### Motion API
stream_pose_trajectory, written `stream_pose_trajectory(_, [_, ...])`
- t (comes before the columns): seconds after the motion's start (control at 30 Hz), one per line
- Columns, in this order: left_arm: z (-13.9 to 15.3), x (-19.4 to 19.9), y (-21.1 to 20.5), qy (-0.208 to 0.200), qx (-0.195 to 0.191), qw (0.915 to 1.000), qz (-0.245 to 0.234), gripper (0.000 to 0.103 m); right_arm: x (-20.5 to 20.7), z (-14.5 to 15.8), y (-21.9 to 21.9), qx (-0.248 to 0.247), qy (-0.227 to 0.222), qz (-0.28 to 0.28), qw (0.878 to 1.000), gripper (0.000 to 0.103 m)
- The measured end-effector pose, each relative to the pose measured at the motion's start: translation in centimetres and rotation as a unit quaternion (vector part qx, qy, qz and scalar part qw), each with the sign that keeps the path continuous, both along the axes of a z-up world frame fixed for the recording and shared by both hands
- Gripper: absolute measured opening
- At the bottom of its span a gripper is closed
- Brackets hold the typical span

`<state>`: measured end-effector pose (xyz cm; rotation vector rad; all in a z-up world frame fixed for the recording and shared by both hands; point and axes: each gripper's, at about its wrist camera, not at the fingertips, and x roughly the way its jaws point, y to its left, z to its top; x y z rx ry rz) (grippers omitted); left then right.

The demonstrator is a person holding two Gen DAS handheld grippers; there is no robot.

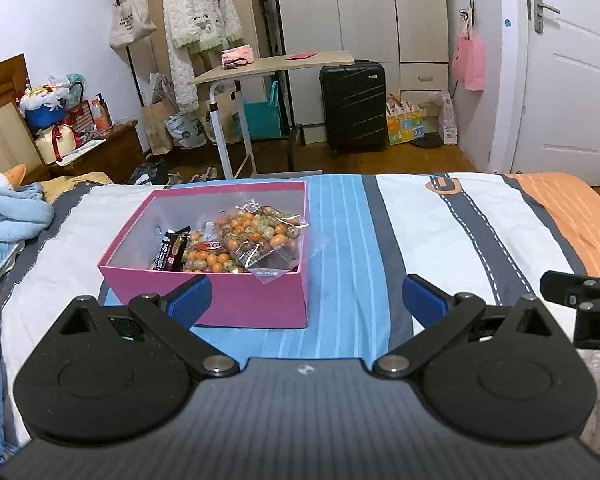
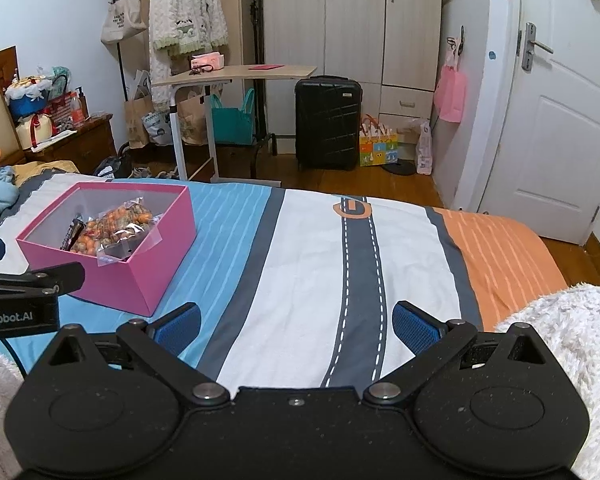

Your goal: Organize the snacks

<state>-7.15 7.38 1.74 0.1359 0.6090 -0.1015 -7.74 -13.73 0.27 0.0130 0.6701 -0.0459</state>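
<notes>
A pink box [image 1: 236, 300] stands open on the bed. Inside lie clear bags of orange and green snacks [image 1: 260, 236] and a dark snack packet [image 1: 172, 250]. My left gripper [image 1: 306, 298] is open and empty, just in front of the box's near wall. In the right wrist view the box [image 2: 140, 276] is at the left with the snack bags [image 2: 116, 228] inside. My right gripper [image 2: 296, 326] is open and empty over the striped bedspread, to the right of the box. The left gripper's body [image 2: 24, 296] shows at that view's left edge.
The striped bedspread [image 2: 320, 260] covers the bed. A blue blanket [image 1: 8, 208] lies at the left, a white fluffy cover [image 2: 572, 340] at the right. Beyond the bed stand a side table [image 1: 276, 66], a black suitcase [image 1: 354, 108], a wardrobe and a door.
</notes>
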Motion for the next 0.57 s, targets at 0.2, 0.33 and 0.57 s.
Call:
stream_pose_trajectory(0.2, [0.03, -0.03, 0.00, -0.001, 0.002, 1.0000, 0.000, 0.103, -0.10, -0.16, 0.04, 0.001, 0.002, -0.002, 1.000, 0.103])
stream_pose_trajectory(0.33, [-0.01, -0.10, -0.07, -0.003, 0.005, 1.0000, 0.000, 0.103, -0.01, -0.32, 0.04, 0.001, 0.005, 0.000, 1.000, 0.103])
stream_pose_trajectory(0.57, [0.11, -0.41, -0.50, -0.007, 0.012, 0.9999, -0.005, 0.103, 0.13, -0.61, 0.08, 0.002, 0.010, 0.000, 1.000, 0.103])
